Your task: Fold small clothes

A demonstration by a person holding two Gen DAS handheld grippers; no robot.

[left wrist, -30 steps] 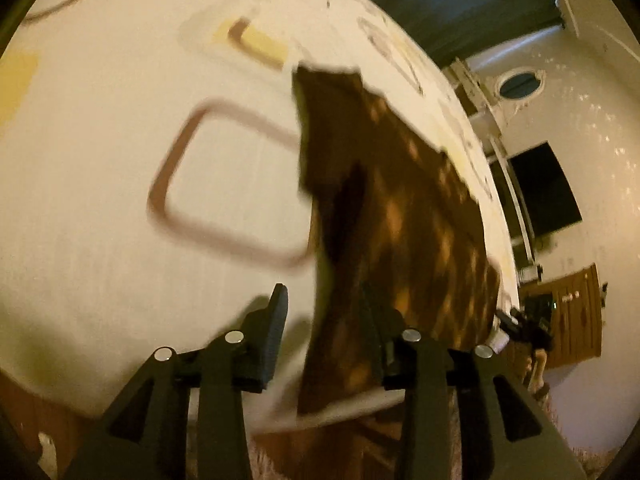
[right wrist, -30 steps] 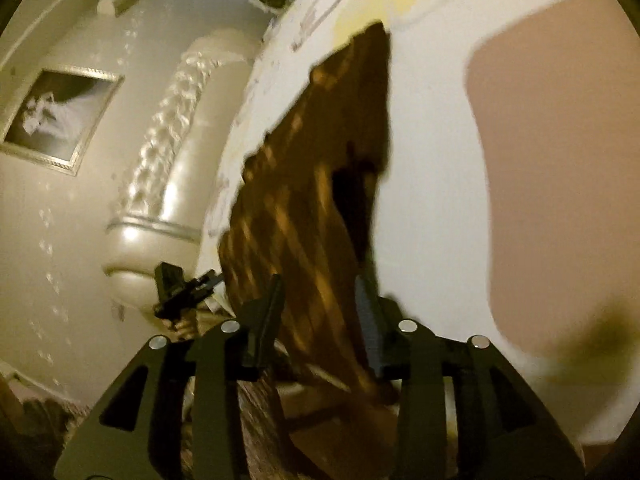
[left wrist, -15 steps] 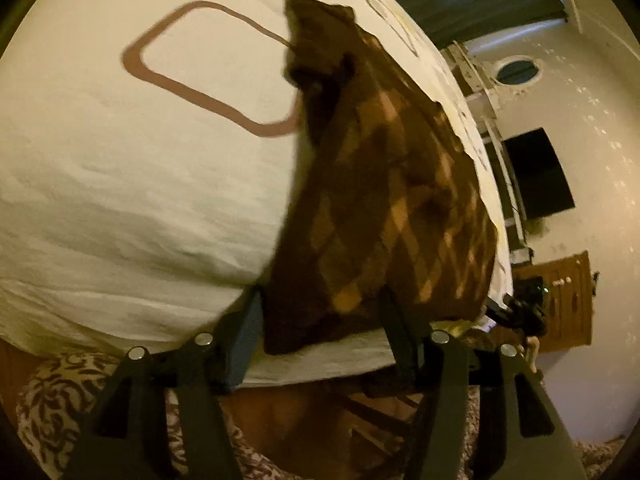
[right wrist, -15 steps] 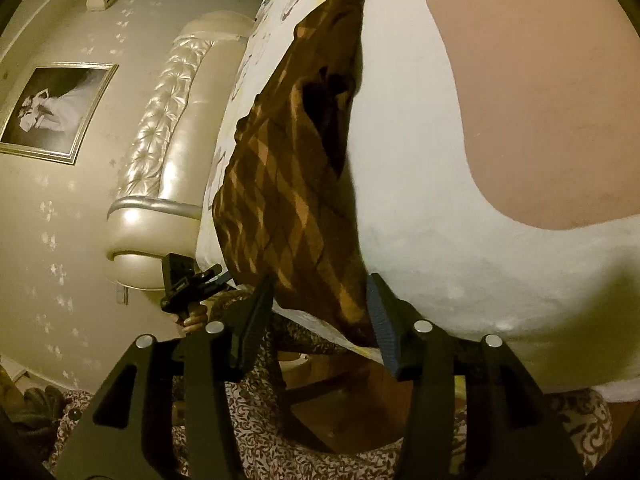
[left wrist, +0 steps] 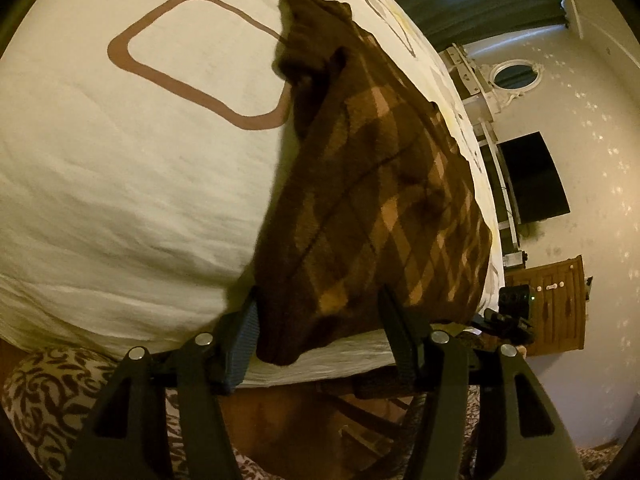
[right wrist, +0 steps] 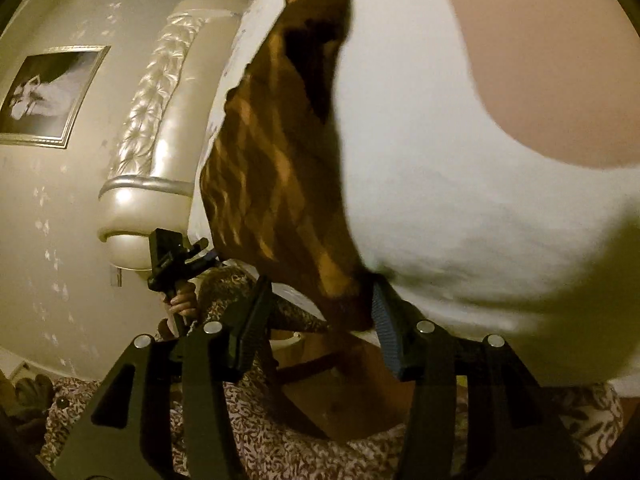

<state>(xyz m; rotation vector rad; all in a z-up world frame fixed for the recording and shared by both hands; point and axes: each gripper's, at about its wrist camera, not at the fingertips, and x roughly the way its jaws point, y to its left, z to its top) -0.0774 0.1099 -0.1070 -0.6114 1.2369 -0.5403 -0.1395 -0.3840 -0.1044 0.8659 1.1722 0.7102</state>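
A brown argyle garment (left wrist: 384, 200) lies flat on the white bed sheet (left wrist: 120, 200), reaching from the near edge toward the far side. My left gripper (left wrist: 318, 300) sits at the bed's near edge, open, with the garment's near corner between its fingers and the pads not pressing it. My right gripper (right wrist: 322, 284) is open at the garment's (right wrist: 272, 184) other near corner, which lies close to its right finger (right wrist: 384, 320). Each gripper shows small in the other's view: the right gripper (left wrist: 508, 312), and the left gripper (right wrist: 172, 256) with a hand (right wrist: 182, 304) under it.
The sheet carries brown rounded-square prints (left wrist: 200, 60) and a large tan patch (right wrist: 540, 60). A padded headboard (right wrist: 160, 120) and a framed picture (right wrist: 44, 96) stand on one side, a dark screen (left wrist: 532, 180) and a wooden cabinet (left wrist: 548, 300) on the other. Patterned fabric (right wrist: 280, 440) lies below the bed edge.
A second ago the garment hung from both shut grippers above the bed. It now lies spread on the sheet, both grippers have sunk to the near edge, and their jaws have widened off the cloth.
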